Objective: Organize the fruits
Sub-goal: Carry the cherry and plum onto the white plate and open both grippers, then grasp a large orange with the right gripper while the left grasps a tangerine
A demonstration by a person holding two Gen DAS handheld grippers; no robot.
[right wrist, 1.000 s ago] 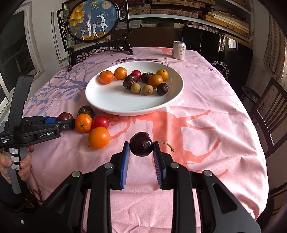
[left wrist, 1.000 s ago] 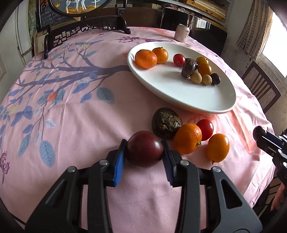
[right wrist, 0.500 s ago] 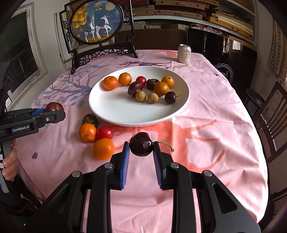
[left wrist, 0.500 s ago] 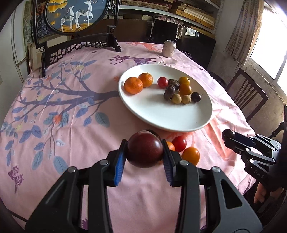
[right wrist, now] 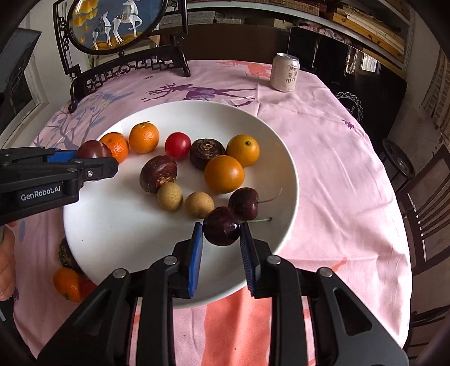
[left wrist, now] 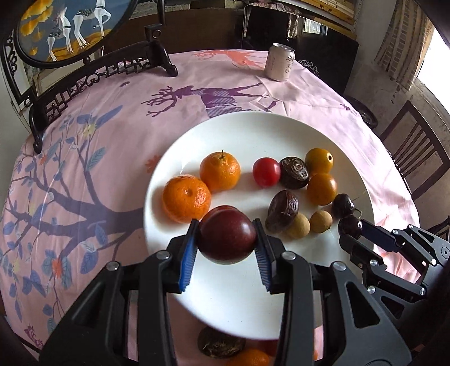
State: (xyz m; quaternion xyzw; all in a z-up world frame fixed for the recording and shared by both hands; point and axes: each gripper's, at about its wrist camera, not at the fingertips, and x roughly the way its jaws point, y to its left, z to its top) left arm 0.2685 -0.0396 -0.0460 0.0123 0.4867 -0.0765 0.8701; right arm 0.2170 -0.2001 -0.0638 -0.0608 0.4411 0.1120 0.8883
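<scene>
A dark red plum (left wrist: 226, 239) sits clamped between the blue pads of the left gripper (left wrist: 226, 242), held over the near left part of the white plate (left wrist: 253, 126), just in front of two mandarins (left wrist: 187, 201) that lie side by side on the plate. The right gripper (right wrist: 221, 232) is closed on a dark cherry (right wrist: 221, 229), its thin stem pointing out to the right, over the plate's near right part; this cherry is right next to a second cherry (right wrist: 244, 204) already lying on the plate, though whether the two touch cannot be told. The rest of the plate carries a red cherry tomato (right wrist: 177, 145), two dark brown wrinkled fruits (right wrist: 159, 173), two smooth orange fruits (right wrist: 224, 173) and two small tan longans (right wrist: 170, 196), grouped in a loose cluster from the middle towards the right. In the right wrist view the left gripper reaches in from the left edge with the plum at its tip beside the mandarins, and part of a hand (right wrist: 6, 264) shows below it. Off the plate, on the pink printed cloth covering the surface (right wrist: 337, 157), a few fruits remain by the near left rim: a dark wrinkled fruit (left wrist: 220, 345), an orange one (right wrist: 68, 283) and something red partly hidden behind it. A pale drink can (right wrist: 285, 72) stands upright at the far side of the surface, well apart from the plate, and a round painted screen on a dark carved stand (right wrist: 115, 22) is at the far left.
</scene>
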